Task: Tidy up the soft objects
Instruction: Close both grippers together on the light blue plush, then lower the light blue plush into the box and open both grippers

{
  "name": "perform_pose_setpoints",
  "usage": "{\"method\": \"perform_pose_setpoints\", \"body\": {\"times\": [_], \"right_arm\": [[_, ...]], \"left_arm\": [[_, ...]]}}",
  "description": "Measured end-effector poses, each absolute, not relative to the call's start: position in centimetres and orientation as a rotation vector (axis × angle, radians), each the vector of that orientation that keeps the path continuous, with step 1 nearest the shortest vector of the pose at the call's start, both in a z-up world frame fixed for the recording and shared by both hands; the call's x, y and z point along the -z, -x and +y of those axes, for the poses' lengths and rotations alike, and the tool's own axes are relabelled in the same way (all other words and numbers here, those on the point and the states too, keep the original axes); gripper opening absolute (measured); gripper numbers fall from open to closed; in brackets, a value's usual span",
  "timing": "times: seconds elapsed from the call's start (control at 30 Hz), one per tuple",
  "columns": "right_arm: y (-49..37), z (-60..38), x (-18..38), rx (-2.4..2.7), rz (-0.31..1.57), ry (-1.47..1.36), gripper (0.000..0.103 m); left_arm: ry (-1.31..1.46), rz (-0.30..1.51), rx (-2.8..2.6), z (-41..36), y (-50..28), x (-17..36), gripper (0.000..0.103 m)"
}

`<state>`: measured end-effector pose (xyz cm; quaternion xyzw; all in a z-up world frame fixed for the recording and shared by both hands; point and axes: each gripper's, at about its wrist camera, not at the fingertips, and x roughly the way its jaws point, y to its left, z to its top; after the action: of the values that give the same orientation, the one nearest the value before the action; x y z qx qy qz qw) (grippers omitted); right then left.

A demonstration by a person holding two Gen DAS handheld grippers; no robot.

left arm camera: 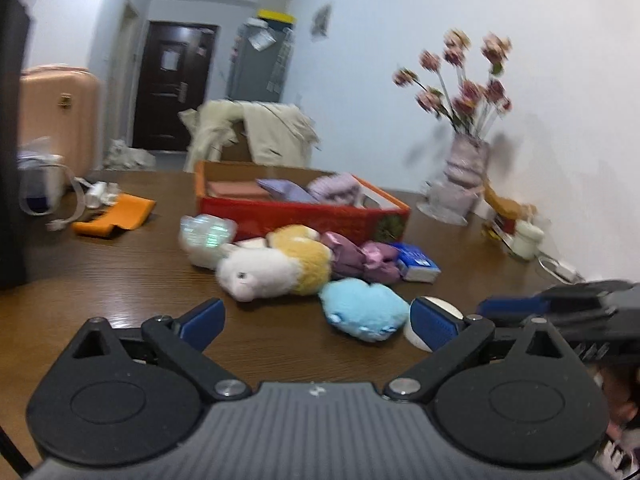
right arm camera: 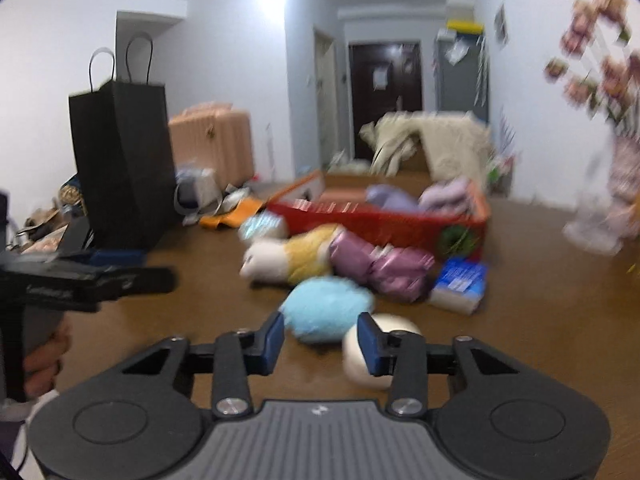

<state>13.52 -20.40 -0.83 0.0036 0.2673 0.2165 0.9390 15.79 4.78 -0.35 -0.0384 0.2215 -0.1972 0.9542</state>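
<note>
On a brown wood-grain table a heap of soft things lies in front of a red cardboard box, a shallow rectangle with an orange rim that already holds folded lilac and pinkish fabric pieces.

Nearest the grippers lies a pale-blue fluffy plush, rounded and lumpy, and just beside it to the right a smooth cream-white ball. Behind the blue plush lies a white-and-yellow furry plush animal, long-piled and sausage-shaped, touching a shiny mauve satin bundle with creased, puffy folds. Right of that bundle sits a blue-and-white tissue pack, a flat block. At the left end of the heap a crinkly iridescent bag rests against the box's front wall.

The left gripper hangs low over the table with its 2 blue ribbed pads spread wide, holding nothing; the blue plush shows between them, farther on. The right gripper also stands released and empty, its jaws apart but narrower, with the blue plush just beyond the gap and the cream ball partly hidden behind its right pad.

Farther off stand a glossy ribbed vase of pink flowers, a matte black paper bag with thin loop handles, an orange flat pouch and a peach ridged suitcase.
</note>
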Motion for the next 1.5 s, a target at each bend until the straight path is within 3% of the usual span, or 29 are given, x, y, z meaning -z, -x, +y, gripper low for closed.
{"method": "perform_pose_setpoints", "body": {"times": [0.17, 0.47, 0.53, 0.7, 0.8, 1.17, 1.5], "right_arm": [[-16.5, -19.6, 4.1, -0.410, 0.643, -0.010, 0.031], [-21.0, -24.7, 3.6, -0.353, 0.601, -0.148, 0.035], [-22.1, -24.8, 3.6, -0.415, 0.607, -0.183, 0.035], [-24.0, -24.2, 4.7, -0.535, 0.640, -0.265, 0.039], [-25.3, -23.9, 5.5, -0.538, 0.671, -0.304, 0.043], [-23.6, -25.6, 6.3, -0.577, 0.745, -0.476, 0.035], [-20.7, -27.9, 1.5, -0.577, 0.581, -0.440, 0.035]], "left_arm": [[0.036, 0.506, 0.440, 3.0, -19.0, 1.2, 0.101], [0.172, 0.657, 0.470, 1.1, -25.4, 4.0, 0.087], [0.217, 0.692, 0.468, 1.1, -26.5, 4.7, 0.074], [0.333, 0.723, 0.526, 1.9, -27.7, 5.3, 0.060], [0.408, 0.766, 0.556, 2.3, -28.4, 6.0, 0.044], [0.501, 0.794, 0.544, 2.1, -25.5, 6.3, 0.040], [0.472, 0.661, 0.596, -0.2, -23.8, 1.5, 0.040]]}}
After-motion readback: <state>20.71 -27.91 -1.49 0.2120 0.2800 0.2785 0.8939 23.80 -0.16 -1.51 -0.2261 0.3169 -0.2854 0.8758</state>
